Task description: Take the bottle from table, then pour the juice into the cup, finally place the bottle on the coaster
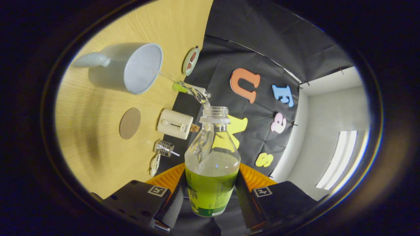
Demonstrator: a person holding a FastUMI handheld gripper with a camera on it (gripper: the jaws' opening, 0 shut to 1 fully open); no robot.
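Two fingers of the gripper (210,196) press on the bottle (211,164) from either side, holding it at its labelled lower part. Green juice fills roughly the bottom half; the cap is off. A thin stream leaves the bottle's mouth toward the cup (131,67), which sits on the wooden table (95,131) (the view is rolled sideways). Relative to the cup, the round coaster (130,123) lies nearby, with a small white device (175,124) just beyond it.
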